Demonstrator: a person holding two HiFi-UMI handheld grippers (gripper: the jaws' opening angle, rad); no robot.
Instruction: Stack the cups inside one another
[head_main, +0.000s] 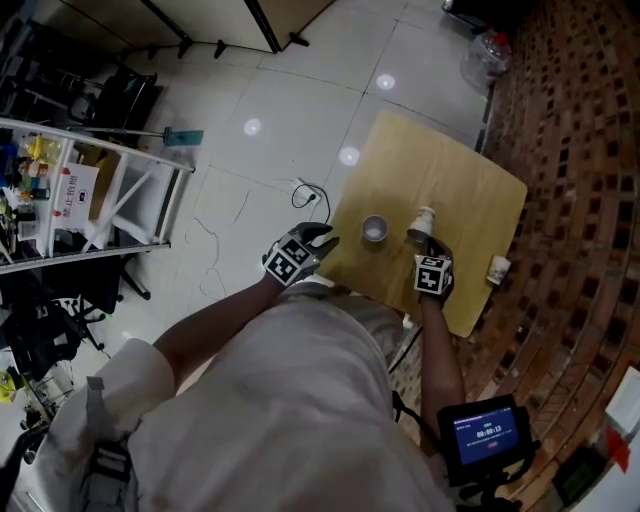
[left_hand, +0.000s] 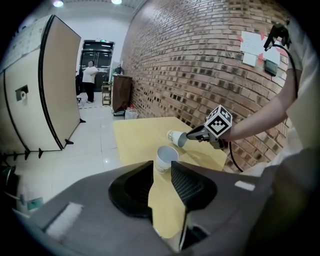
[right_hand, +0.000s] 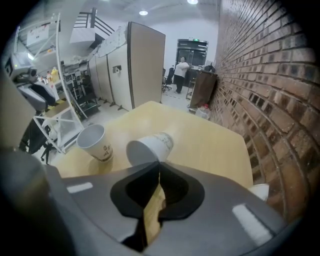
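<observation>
Pale-shirted torso (head_main: 290, 400) fills the bottom of the head view, with the light wooden square table (head_main: 440, 170) up at 1 o'clock. Left gripper (left_hand: 162, 170) is half open and empty, lined up on the upright white paper cup (head_main: 374, 229). Right gripper (right_hand: 159, 167) is pinched tight on the rim of the tipped white paper cup (head_main: 423, 224), at 3 o'clock from the upright one. A third white paper cup (head_main: 498, 269) stands at 4 o'clock, by the table edge. They look feather-light and crushable, so I'd pinch the rim wall gently.
</observation>
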